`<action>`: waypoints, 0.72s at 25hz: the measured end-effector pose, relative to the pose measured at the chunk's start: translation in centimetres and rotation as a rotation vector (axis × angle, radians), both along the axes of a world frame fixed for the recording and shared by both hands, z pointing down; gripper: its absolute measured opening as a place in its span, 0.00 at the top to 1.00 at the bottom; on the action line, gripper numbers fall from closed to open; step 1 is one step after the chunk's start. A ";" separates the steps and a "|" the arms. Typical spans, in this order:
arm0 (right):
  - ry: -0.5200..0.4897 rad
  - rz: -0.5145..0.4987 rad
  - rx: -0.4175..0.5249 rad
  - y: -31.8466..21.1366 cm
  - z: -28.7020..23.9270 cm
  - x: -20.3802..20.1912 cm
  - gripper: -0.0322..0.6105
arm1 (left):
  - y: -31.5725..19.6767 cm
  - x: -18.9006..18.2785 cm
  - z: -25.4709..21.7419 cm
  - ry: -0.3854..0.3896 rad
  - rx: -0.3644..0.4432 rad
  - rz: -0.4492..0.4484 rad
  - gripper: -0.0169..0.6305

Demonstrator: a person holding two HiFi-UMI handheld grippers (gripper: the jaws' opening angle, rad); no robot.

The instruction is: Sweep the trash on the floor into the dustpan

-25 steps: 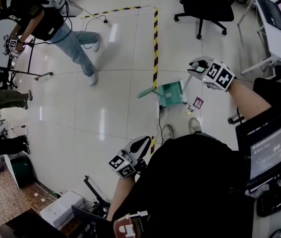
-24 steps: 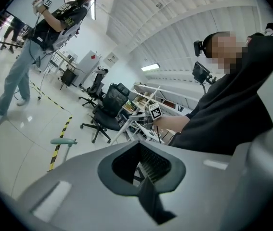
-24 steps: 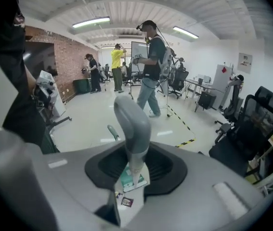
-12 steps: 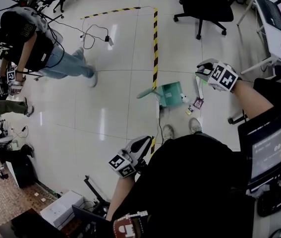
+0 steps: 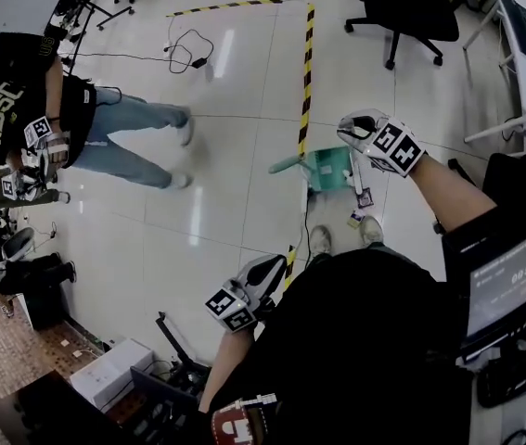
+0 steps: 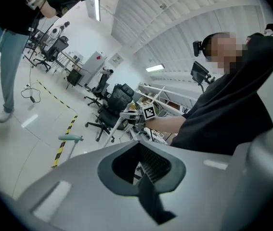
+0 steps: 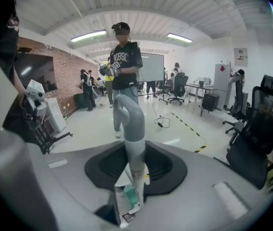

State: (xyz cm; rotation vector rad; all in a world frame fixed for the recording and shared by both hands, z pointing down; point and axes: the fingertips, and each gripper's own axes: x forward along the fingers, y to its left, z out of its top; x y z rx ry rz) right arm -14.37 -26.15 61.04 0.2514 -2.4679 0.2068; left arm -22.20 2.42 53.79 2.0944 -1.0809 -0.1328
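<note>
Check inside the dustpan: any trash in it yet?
The visible part of the green dustpan looks bare. Its right side is covered by the right gripper and broom handle. A purple wrapper lies on the floor beside it.

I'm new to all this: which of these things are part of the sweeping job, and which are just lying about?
Part of the job:
- right claw, shut on the broom handle
- green dustpan
- trash on the floor

Just lying about:
- office chair
- floor cable
- striped tape
- left claw, shut and empty
</note>
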 end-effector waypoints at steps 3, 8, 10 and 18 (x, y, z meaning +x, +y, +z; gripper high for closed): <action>-0.028 0.034 0.013 -1.2 -1.4 0.8 0.80 | -0.4 -0.2 0.1 0.004 0.010 0.002 0.98; 0.034 0.053 0.005 -1.1 -2.6 4.1 0.80 | -1.4 -0.6 -0.3 0.021 0.034 0.037 0.98; 0.056 0.085 -0.010 -0.1 -3.2 5.8 0.80 | -1.8 -0.9 -0.6 0.031 0.050 0.064 0.98; 0.089 0.269 0.033 7.1 -8.1 12.1 0.80 | -3.8 -0.9 -1.5 0.090 0.132 0.267 0.98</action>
